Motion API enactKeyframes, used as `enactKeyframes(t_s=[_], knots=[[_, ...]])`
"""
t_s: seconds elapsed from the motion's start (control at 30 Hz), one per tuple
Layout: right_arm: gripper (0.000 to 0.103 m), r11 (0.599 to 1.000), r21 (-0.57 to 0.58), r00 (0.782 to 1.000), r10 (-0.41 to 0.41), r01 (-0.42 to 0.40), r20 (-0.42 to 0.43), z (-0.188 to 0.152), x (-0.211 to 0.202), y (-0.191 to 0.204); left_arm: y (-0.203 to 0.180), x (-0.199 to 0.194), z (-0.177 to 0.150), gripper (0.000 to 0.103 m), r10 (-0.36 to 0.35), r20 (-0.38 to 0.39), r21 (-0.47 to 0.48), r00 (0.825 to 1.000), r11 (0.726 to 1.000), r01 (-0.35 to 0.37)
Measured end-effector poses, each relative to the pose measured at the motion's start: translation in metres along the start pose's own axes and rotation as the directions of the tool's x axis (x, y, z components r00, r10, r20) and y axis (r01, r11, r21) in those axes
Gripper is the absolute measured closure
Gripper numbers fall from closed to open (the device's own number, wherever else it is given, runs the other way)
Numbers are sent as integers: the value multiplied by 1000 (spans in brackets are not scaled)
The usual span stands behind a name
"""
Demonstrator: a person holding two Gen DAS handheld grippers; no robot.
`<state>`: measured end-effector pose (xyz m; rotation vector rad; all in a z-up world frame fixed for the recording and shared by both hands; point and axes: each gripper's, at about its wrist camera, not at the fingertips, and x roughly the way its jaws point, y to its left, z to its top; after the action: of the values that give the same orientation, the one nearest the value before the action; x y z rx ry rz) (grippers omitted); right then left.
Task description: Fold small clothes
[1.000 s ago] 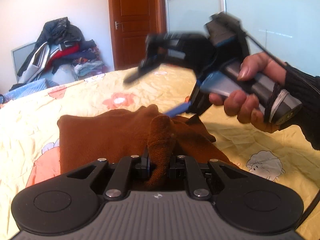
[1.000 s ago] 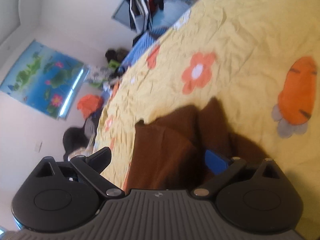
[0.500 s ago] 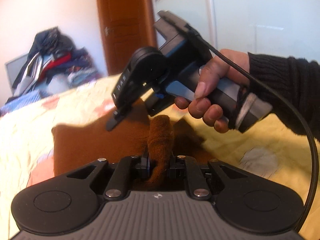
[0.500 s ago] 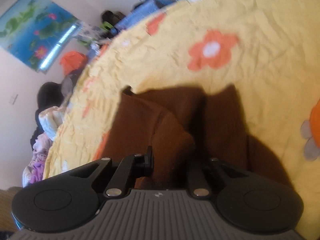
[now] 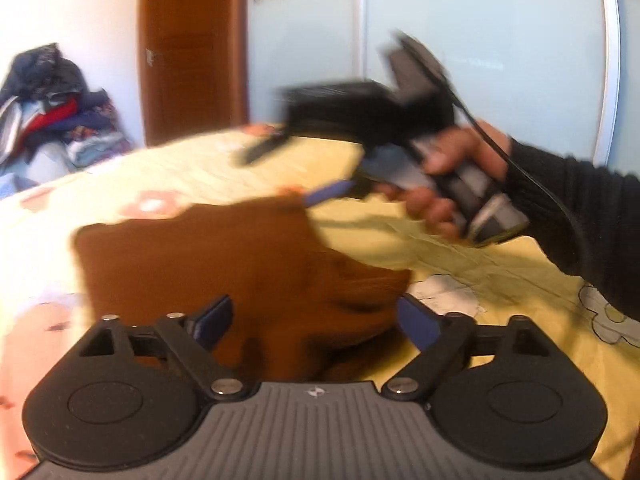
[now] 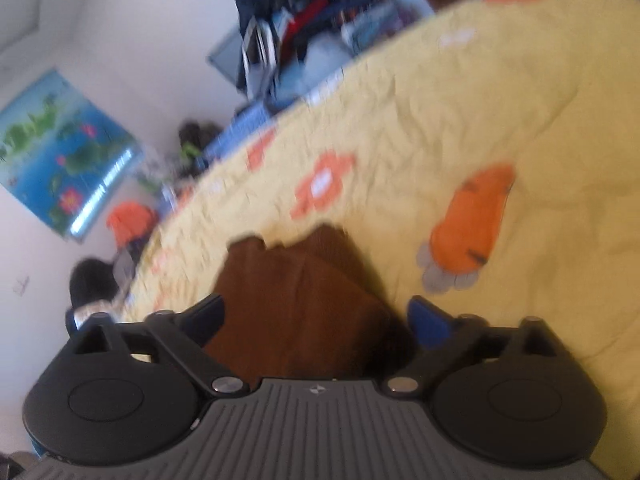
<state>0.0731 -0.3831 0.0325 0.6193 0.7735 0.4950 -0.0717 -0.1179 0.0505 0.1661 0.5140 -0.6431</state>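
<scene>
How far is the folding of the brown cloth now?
Done: the brown cloth lies on the yellow sheet with layers folded over one another. In hand: nothing; the left gripper and right gripper are both open over it. Left: perhaps another fold or smoothing; blur hides the edges.

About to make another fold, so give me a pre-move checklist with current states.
1. Left gripper open, off the cloth: ok.
2. Right gripper open: ok.
3. Brown garment lying on the bed: ok.
4. Garment's folded edges aligned: cannot tell, both views are blurred.
5. Right fingers clear of the garment: cannot tell.
</scene>
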Motion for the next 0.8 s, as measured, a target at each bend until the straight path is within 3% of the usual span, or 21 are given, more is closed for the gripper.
enactKeyframes(t_s=[0.1,0.17,0.23,0.33,0.37,0.4,0.43,0.47,0.5,0.53,0.57,0.67,0.8], knots=[[6,1000,24,1000,-8,8,-6,2,-9,-8,53,-26,-6,12,73,9,-122,997,990,-71],[11,999,7,998,-48,48,-43,-1,0,-8,96,-22,-4,12,109,-12,-262,994,959,-109],[14,997,28,995,-69,71,-70,-3,13,-13,145,-3,-4,12,111,-49,-484,993,867,-121],[16,999,38,996,-33,37,-84,-6,32,-9,208,43,-8,13,-47,-66,-749,997,662,-19],[16,999,34,996,-32,35,-82,-6,37,-5,219,57,-8,14,-89,-57,-786,994,618,10],[16,999,27,996,-32,34,-83,-5,42,-3,226,66,-6,17,-94,-35,-799,995,601,28],[19,999,23,996,-30,32,-82,-5,46,-1,230,77,-1,21,-106,-38,-804,994,594,32],[28,999,25,996,-25,27,-87,-4,49,1,233,89,3,46,-137,-40,-810,990,584,48],[36,1000,23,995,-19,21,-102,-5,53,3,237,98,6,84,-154,-68,-813,986,581,34],[60,999,19,992,-23,26,-120,-6,57,5,237,104,9,85,-151,-98,-804,984,594,11],[69,999,15,988,-34,37,-150,-8,62,6,235,105,11,86,-137,-111,-788,984,616,-3],[75,999,-2,990,-36,36,-133,-9,64,13,227,87,19,88,-75,-106,-717,992,697,-24],[77,997,23,993,76,-75,-87,-1,67,32,235,52,37,88,-2,-80,-637,997,769,-50]])
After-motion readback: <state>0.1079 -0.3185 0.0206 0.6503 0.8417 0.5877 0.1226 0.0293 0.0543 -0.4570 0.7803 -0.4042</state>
